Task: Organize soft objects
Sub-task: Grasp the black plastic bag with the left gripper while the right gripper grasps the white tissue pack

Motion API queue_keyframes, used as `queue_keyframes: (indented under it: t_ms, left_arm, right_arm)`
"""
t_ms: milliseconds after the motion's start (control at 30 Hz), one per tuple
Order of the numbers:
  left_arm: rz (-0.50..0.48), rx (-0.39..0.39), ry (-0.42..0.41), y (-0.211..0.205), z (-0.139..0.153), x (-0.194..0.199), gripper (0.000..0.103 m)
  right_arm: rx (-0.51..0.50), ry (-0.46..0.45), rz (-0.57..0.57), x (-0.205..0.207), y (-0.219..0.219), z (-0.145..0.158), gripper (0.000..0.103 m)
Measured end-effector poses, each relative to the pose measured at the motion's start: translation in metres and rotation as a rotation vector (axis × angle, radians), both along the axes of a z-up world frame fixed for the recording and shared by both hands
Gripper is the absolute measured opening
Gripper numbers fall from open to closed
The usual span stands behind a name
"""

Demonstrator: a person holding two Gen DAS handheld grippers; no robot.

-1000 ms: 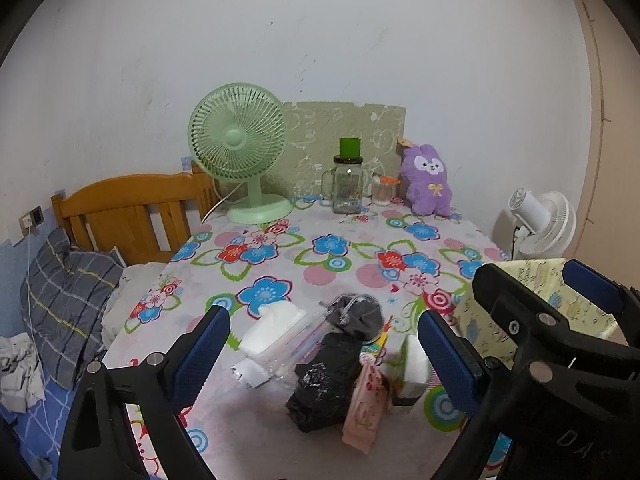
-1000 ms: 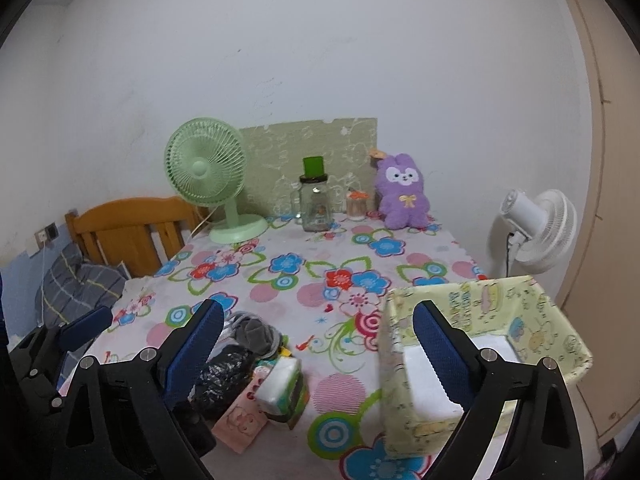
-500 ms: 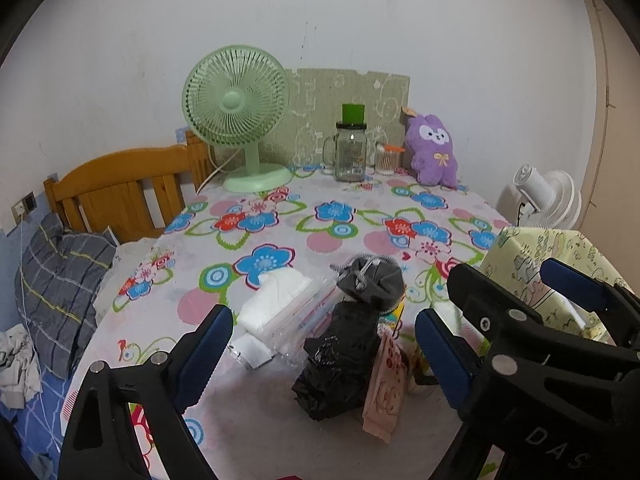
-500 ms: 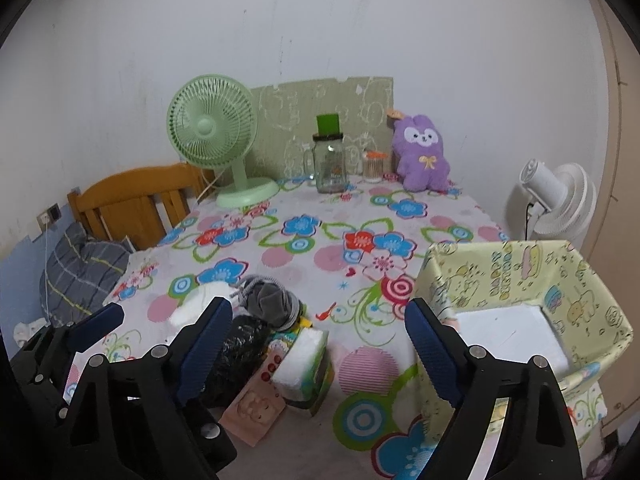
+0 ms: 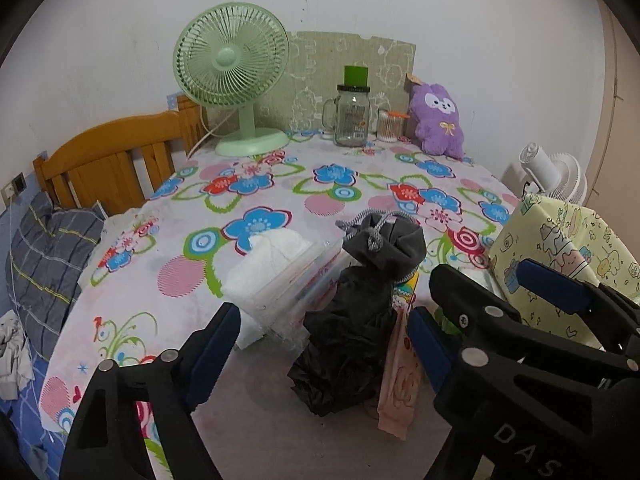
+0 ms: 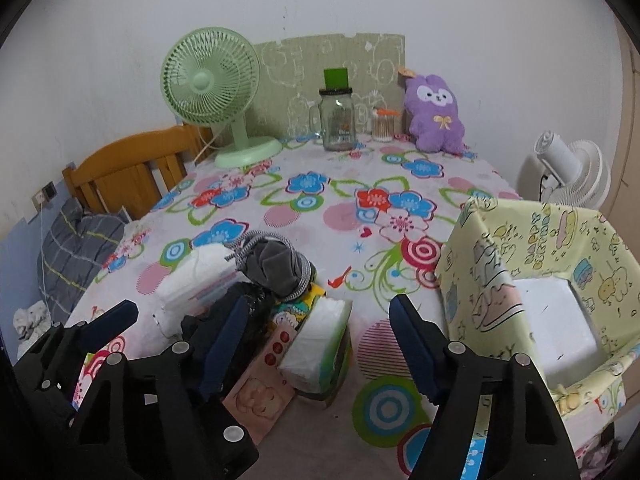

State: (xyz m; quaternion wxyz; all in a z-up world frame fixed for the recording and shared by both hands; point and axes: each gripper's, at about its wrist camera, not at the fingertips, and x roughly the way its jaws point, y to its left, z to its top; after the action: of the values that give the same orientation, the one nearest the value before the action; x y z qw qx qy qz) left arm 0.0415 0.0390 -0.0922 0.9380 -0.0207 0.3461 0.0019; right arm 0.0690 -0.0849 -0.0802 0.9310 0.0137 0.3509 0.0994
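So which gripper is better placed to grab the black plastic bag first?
Left, probably. The left gripper is open with the black plastic bag lying right between its fingers. The right gripper is open too, but frames the tissue pack, nearer the yellow box.

The table holds two fans [image 6: 210, 80] [image 6: 570, 172], one jar [image 6: 337, 120], one purple plush toy [image 6: 436, 114], one yellow box [image 6: 540, 280] and two tissue packs [image 6: 320, 330] [image 6: 196, 280].

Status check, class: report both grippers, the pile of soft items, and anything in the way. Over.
Left gripper open, empty, over pile. Right gripper open, empty, beside it. Black bag, grey pouch, tissue pack on table; yellow box open. Nothing blocking.
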Motion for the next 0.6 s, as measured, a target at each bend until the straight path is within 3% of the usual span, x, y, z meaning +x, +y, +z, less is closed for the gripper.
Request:
queue_keyframes:
  t_ms: [133, 300, 400, 533, 600]
  left_arm:
    - [-0.019, -0.009, 0.012, -0.003, -0.006, 0.003, 0.077]
    - [-0.038, -0.017, 0.045, -0.005, -0.014, 0.006, 0.057]
    - [-0.051, -0.025, 0.057, -0.006, -0.016, 0.007, 0.046]
    - [-0.053, -0.013, 0.056, -0.009, -0.017, 0.006, 0.041]
    - [-0.056, -0.009, 0.055, -0.011, -0.016, 0.006, 0.038]
  right_arm:
    - [0.0, 0.034, 0.001, 0.007, 0.002, -0.007, 0.07]
    - [-0.012, 0.083, -0.002, 0.015, 0.007, -0.017, 0.061]
    - [-0.018, 0.115, -0.005, 0.019, 0.008, -0.024, 0.048]
    - [-0.026, 0.128, -0.011, 0.021, 0.008, -0.028, 0.028]
    - [-0.032, 0.128, -0.013, 0.021, 0.007, -0.028, 0.026]
